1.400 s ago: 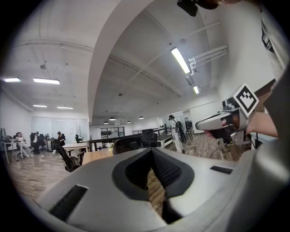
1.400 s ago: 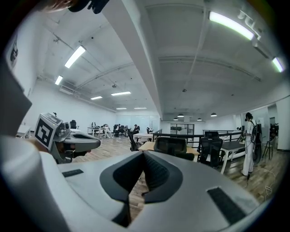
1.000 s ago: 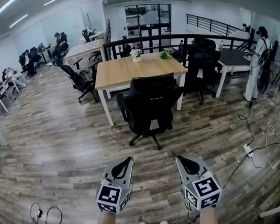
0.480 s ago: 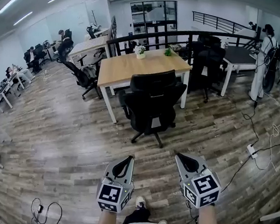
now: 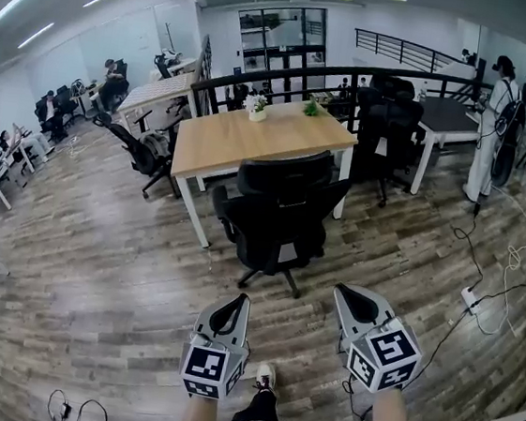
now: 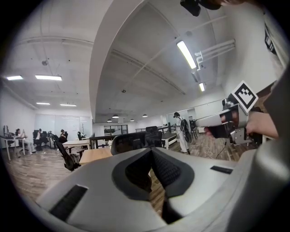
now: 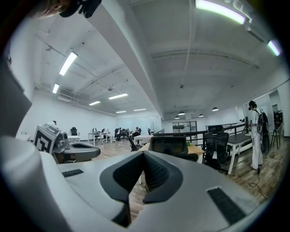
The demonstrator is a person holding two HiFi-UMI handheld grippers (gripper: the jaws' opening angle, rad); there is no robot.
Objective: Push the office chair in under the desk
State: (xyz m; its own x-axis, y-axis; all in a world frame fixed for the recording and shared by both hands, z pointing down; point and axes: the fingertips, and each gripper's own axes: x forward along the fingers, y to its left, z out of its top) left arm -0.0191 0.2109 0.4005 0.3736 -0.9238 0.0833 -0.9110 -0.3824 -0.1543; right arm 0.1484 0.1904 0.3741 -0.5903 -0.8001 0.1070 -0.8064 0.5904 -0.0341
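Ahead, open floor (image 5: 114,273) before office chair (image 5: 282,209); left gripper (image 5: 234,307) and right gripper (image 5: 354,302) jaws together

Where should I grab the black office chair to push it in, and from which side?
On the black office chair, hold the upper backrest edge, coming from behind, your side: its back faces you and the seat points at the light wooden desk.

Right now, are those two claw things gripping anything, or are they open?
Left gripper: shut, holding nothing.
Right gripper: shut, holding nothing.
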